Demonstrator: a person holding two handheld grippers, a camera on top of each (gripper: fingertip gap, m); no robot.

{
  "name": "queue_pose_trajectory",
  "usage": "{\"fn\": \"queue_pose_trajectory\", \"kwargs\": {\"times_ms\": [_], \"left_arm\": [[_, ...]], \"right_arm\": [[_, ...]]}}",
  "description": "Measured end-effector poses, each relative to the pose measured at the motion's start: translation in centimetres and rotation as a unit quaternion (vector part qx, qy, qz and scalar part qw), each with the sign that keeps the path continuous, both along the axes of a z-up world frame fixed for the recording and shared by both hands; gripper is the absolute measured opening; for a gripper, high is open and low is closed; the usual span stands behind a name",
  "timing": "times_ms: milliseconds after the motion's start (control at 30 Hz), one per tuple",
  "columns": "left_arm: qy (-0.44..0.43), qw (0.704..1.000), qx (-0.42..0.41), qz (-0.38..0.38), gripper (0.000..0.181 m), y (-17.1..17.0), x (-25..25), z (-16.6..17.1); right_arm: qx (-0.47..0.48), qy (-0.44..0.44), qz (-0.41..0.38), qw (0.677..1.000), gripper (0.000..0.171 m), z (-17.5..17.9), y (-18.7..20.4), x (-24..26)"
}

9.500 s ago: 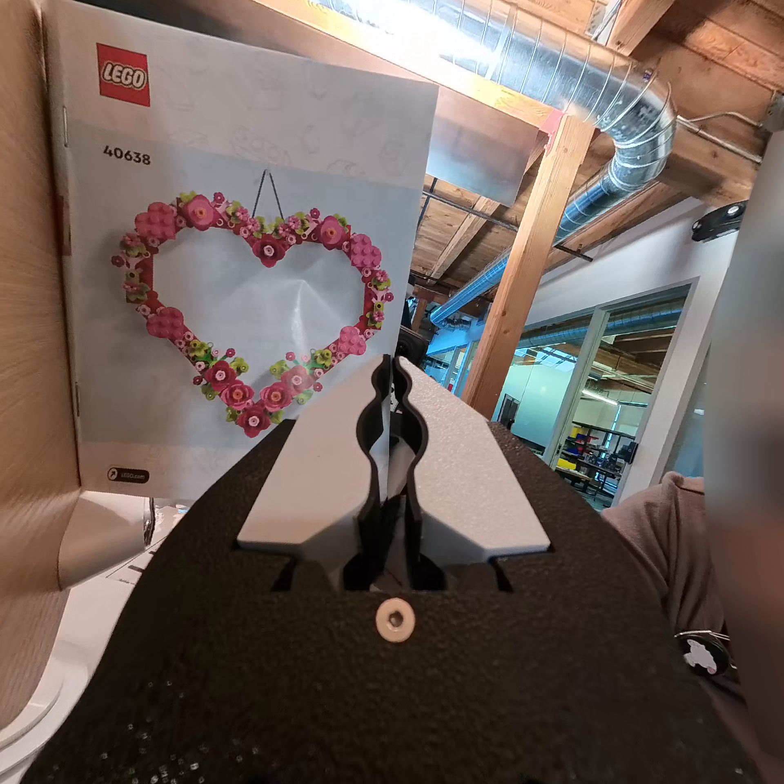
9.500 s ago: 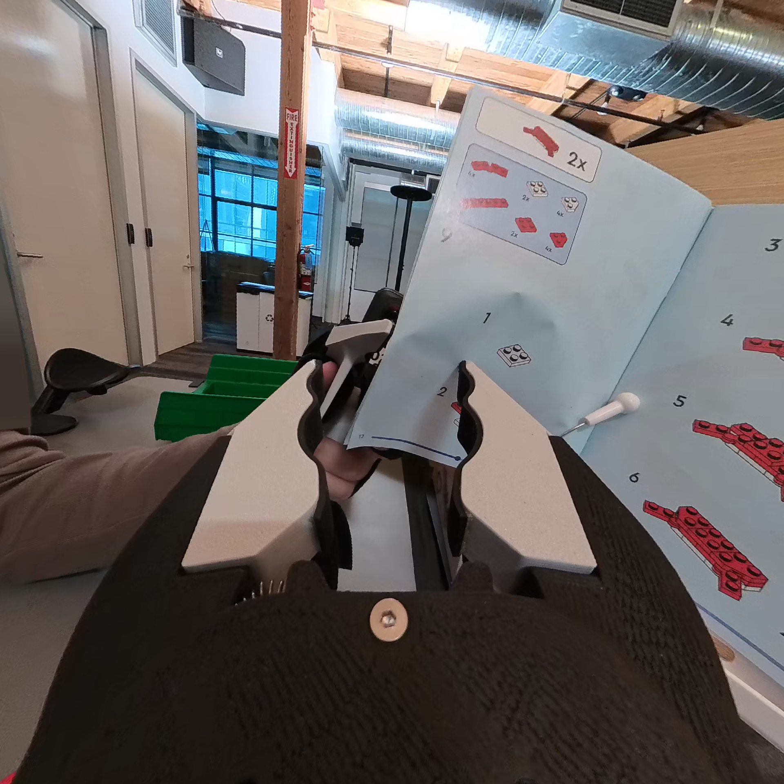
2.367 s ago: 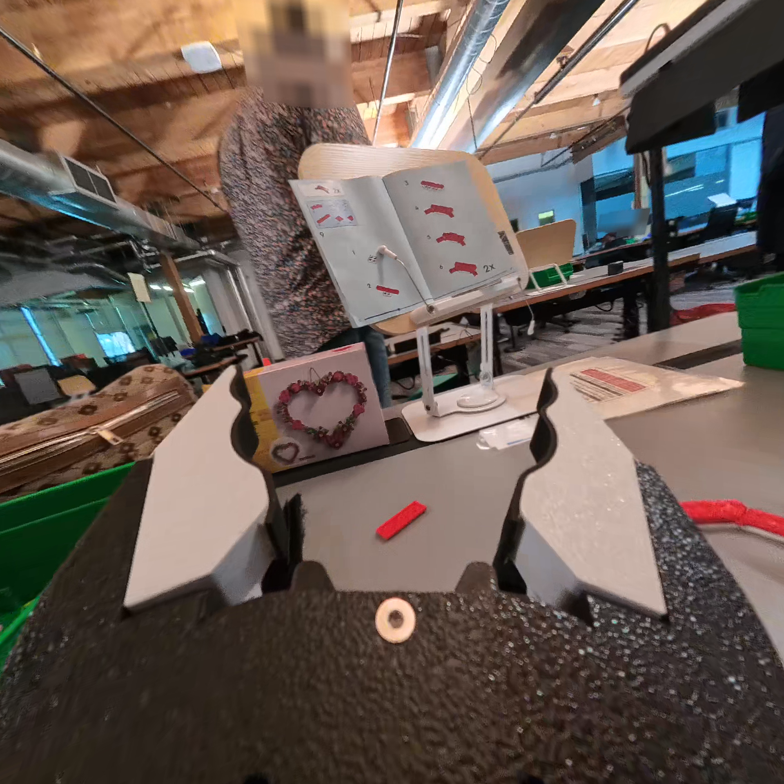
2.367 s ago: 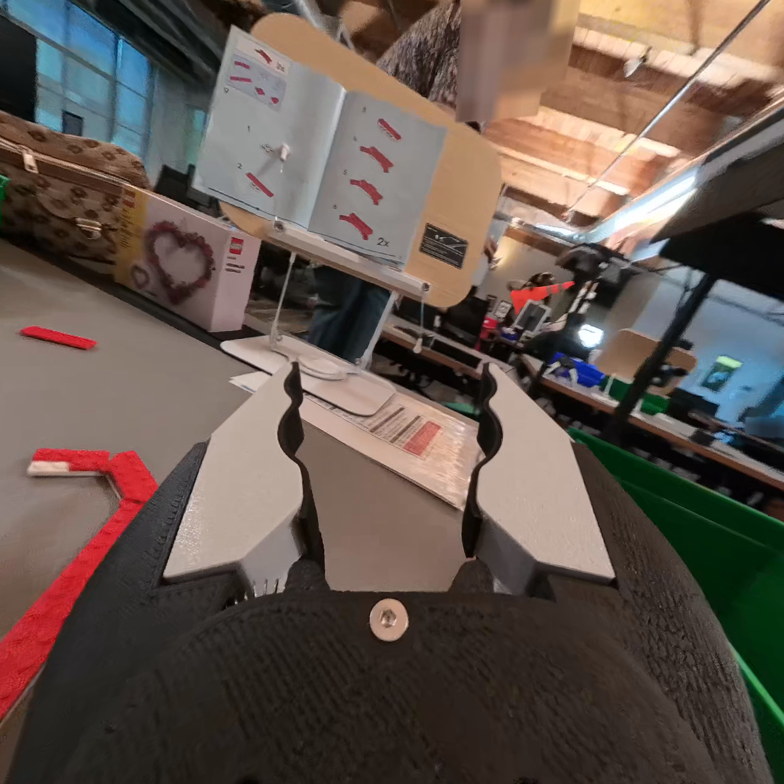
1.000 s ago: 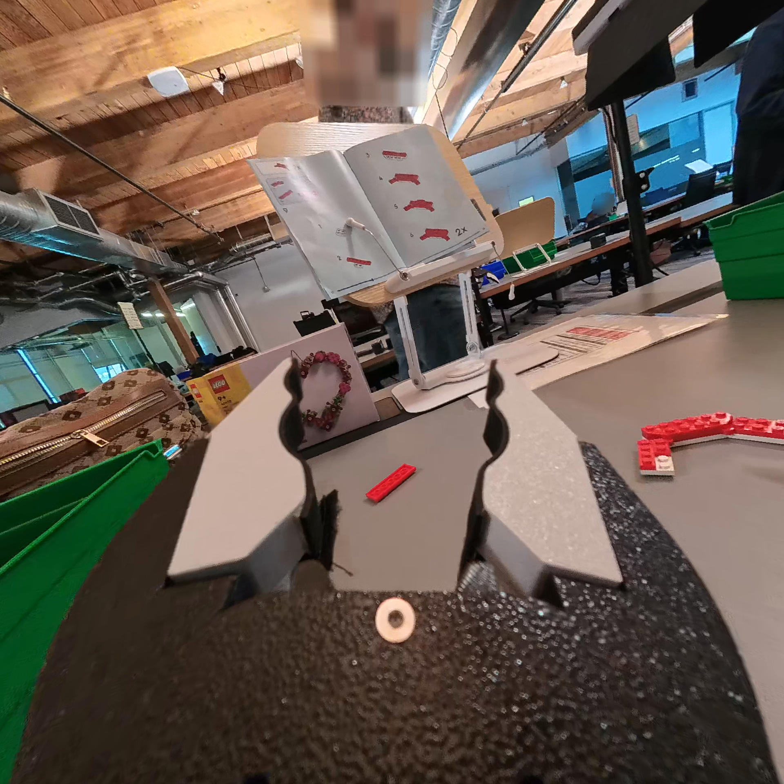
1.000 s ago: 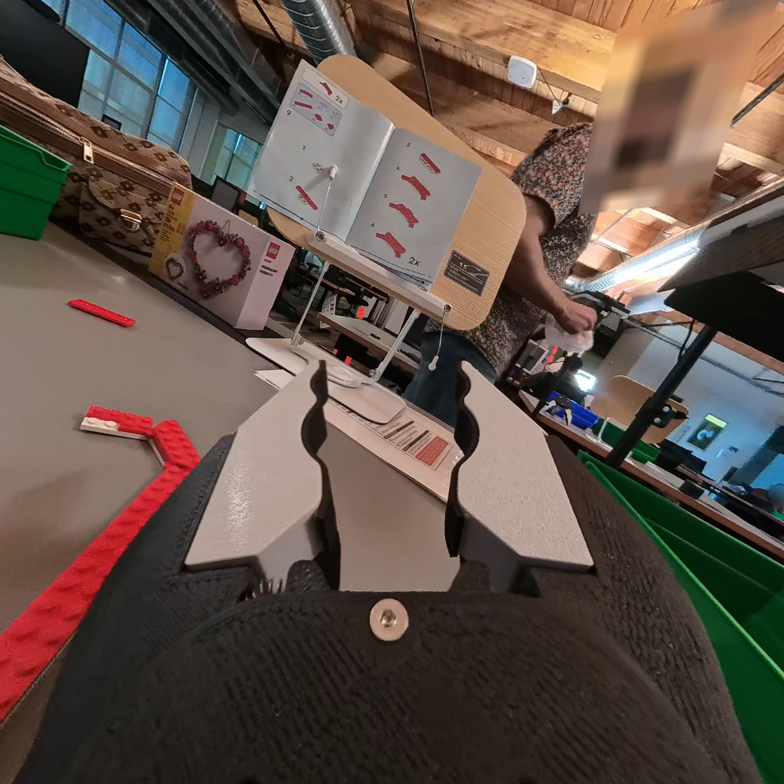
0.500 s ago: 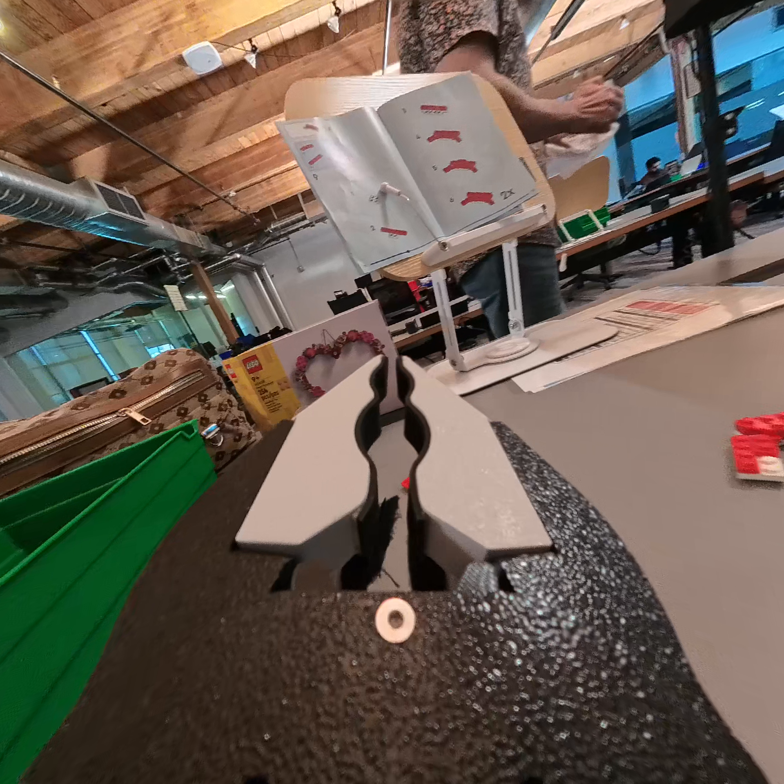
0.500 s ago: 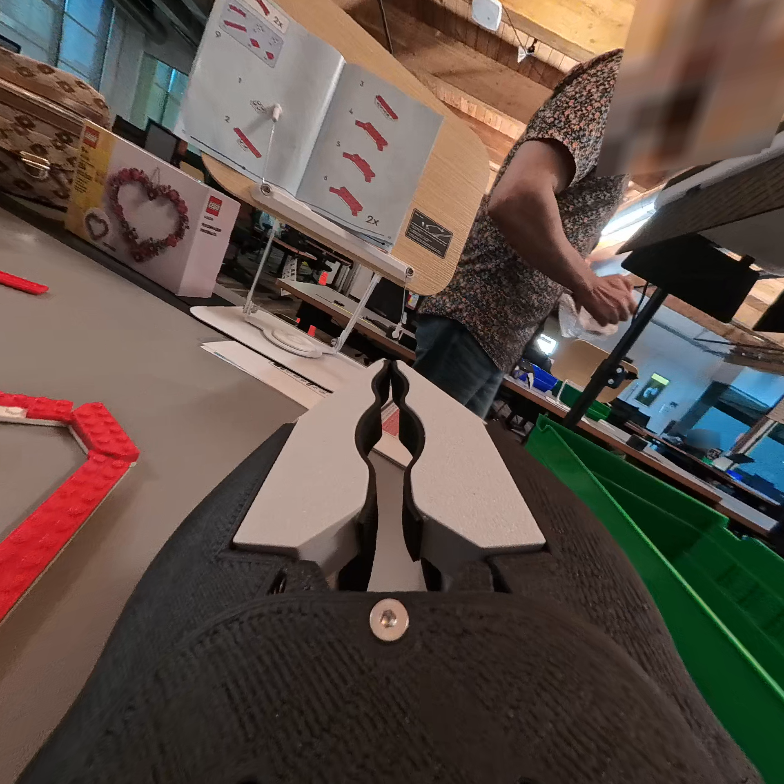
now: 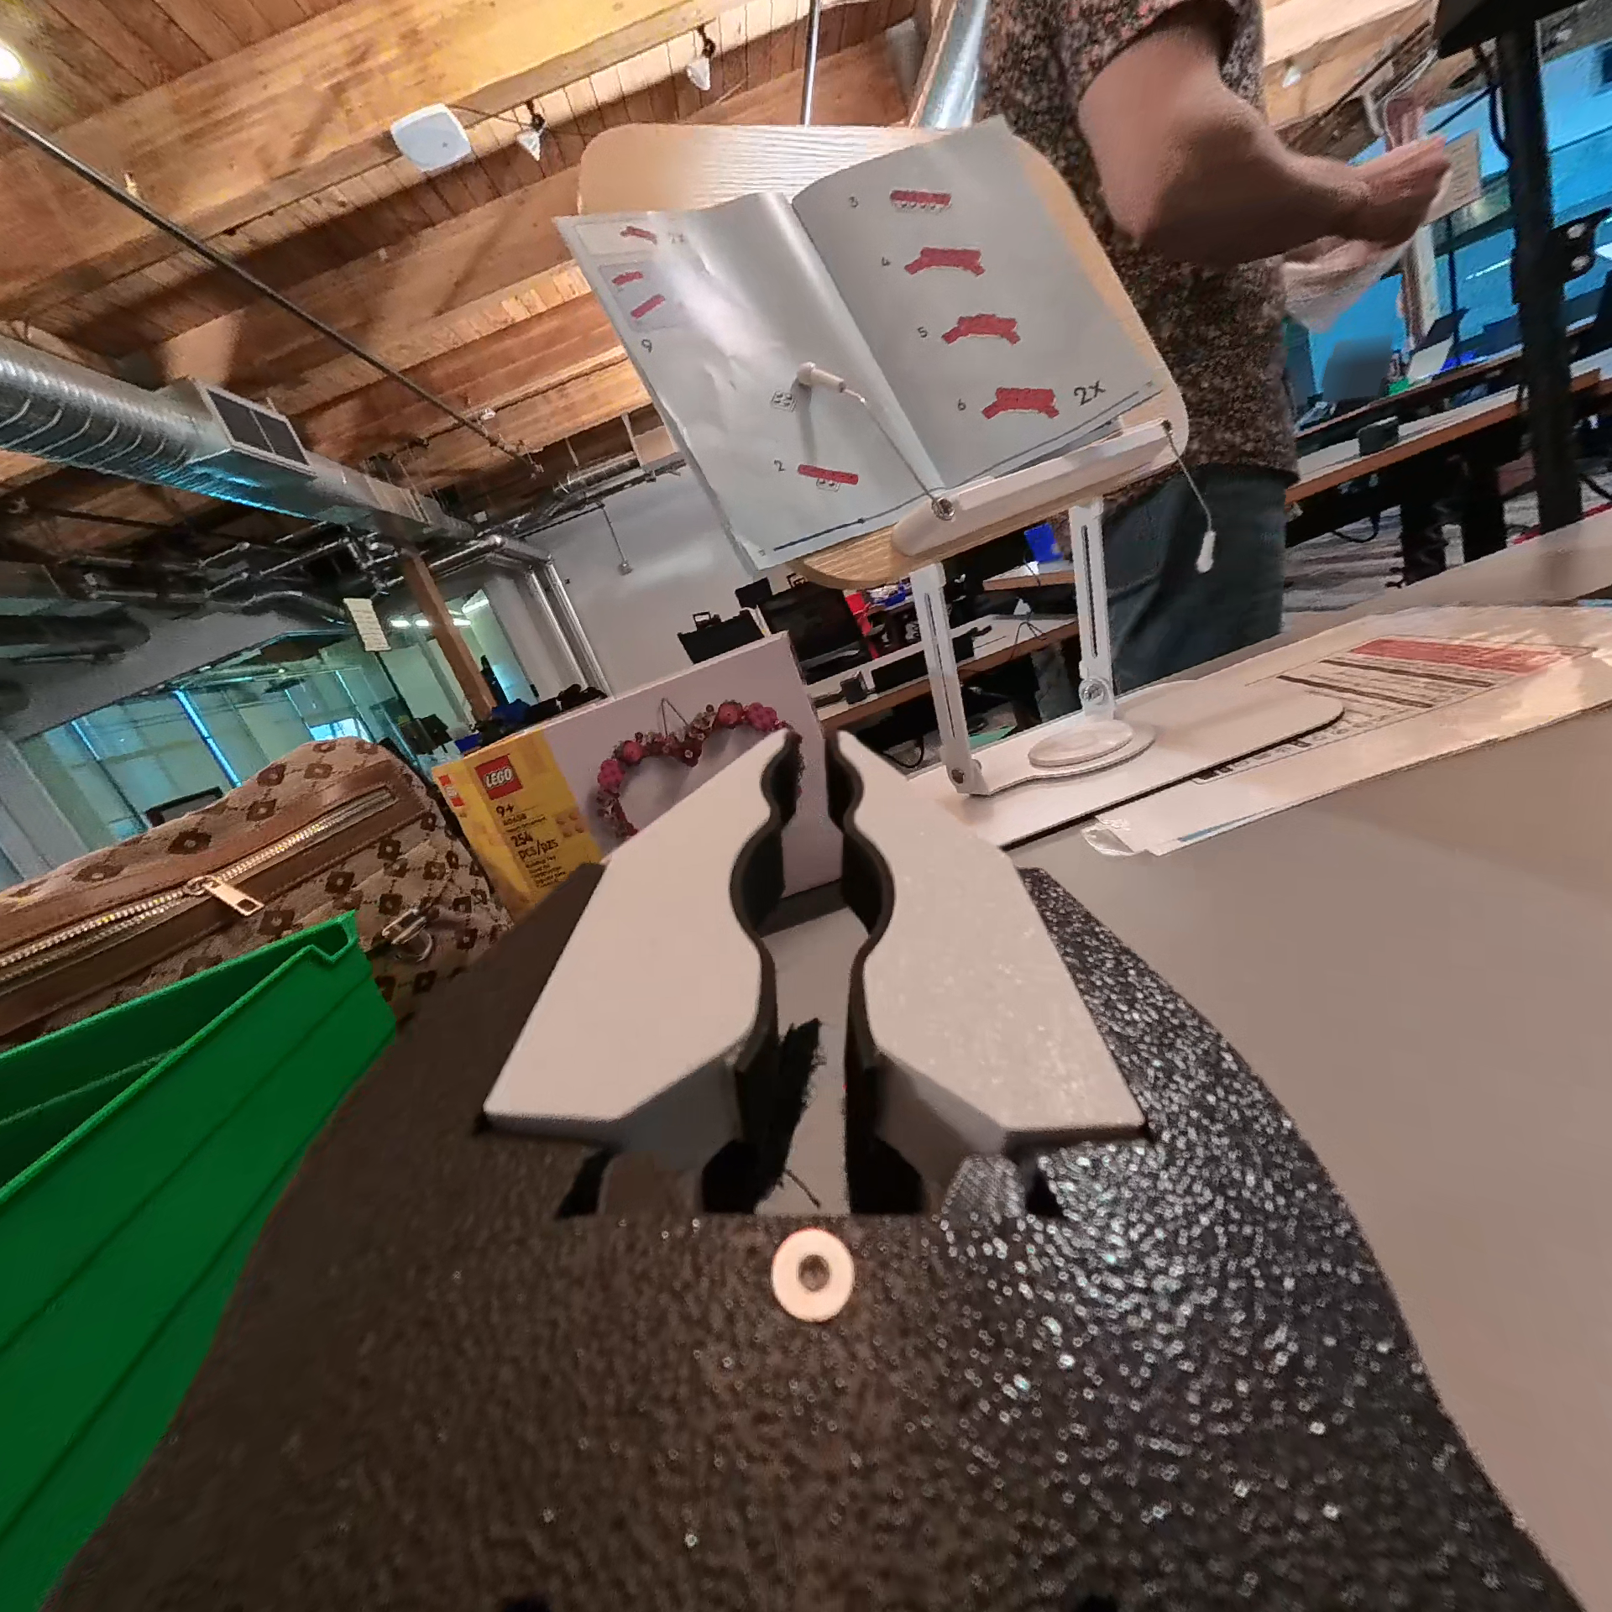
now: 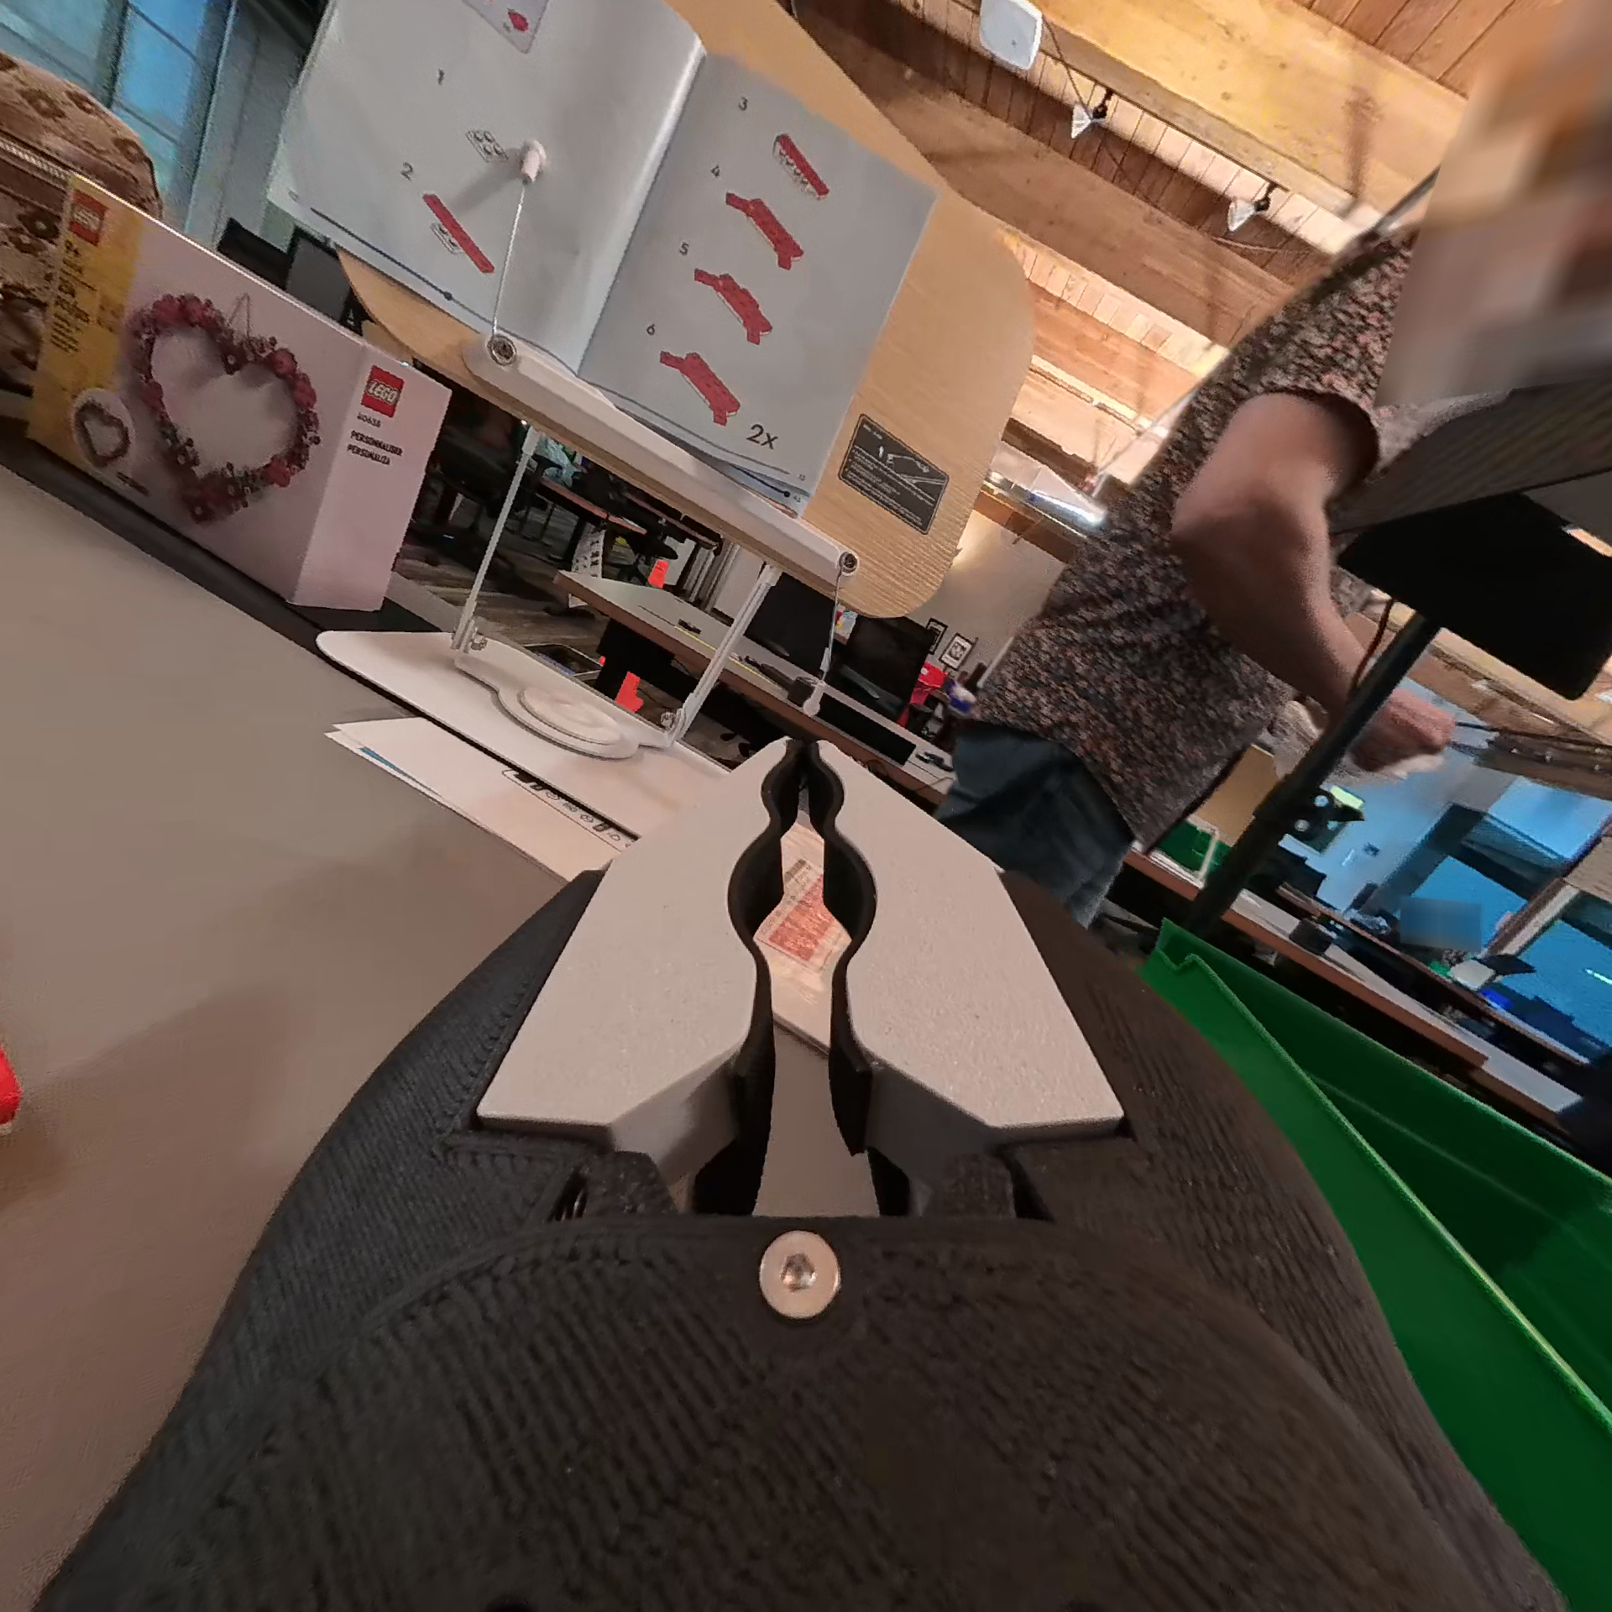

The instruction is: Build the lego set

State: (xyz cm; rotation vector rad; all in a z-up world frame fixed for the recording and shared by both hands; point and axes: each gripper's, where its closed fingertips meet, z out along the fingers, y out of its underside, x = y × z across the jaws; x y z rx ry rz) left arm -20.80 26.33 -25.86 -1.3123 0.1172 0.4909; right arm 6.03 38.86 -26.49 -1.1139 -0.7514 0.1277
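Right now both grippers are hovering low over the grey tabletop (image 9: 1396, 916) with nothing held. The left gripper (image 9: 816, 768) is showing its jaws nearly closed, only a thin slit remaining at the tips, and the gap between them is empty. The right gripper (image 10: 804, 757) is showing its jaws closed with the tips meeting, likewise gripping nothing.

Ahead of both, an instruction booklet (image 9: 864, 349) is lying open on a wooden book stand (image 10: 925, 366) whose white base (image 10: 488, 676) is resting on the tabletop. A printed sheet (image 9: 1361, 706) is lying flat just beside that base. Left of the stand, the lego set box (image 10: 227, 419) with a heart wreath pictured on it is standing upright at the far edge of the tabletop. A brown patterned bag (image 9: 218, 864) is sitting beside the box, and a green bin (image 9: 148, 1178) is sitting near the left gripper. Another green bin (image 10: 1396, 1160) is sitting to the right of the right gripper.

A sliver of red lego piece (image 10: 7, 1090) is showing at the left edge of the right wrist view, on the tabletop. Beyond the stand, a person (image 10: 1160, 628) in a patterned shirt is standing.
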Motion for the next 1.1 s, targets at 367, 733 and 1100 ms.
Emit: {"fn": "queue_pose_trajectory", "kwargs": {"times_ms": [367,733,1100], "left_arm": [[-0.067,0.995,-0.013,0.066,0.065,-0.8,-2.9,0.0],[-0.049,0.998,-0.011,0.047,0.063,-0.4,-2.8,-0.4],[-0.063,0.995,0.019,0.076,0.061,-2.7,-6.5,0.3]], "right_arm": [[0.009,-0.007,0.009,1.000,0.000,0.1,-0.4,-0.3],[0.000,-0.019,0.025,1.000,0.001,-0.4,-0.5,-1.0],[-0.002,-0.009,0.016,1.000,0.001,-0.3,-0.6,-0.1]]}}
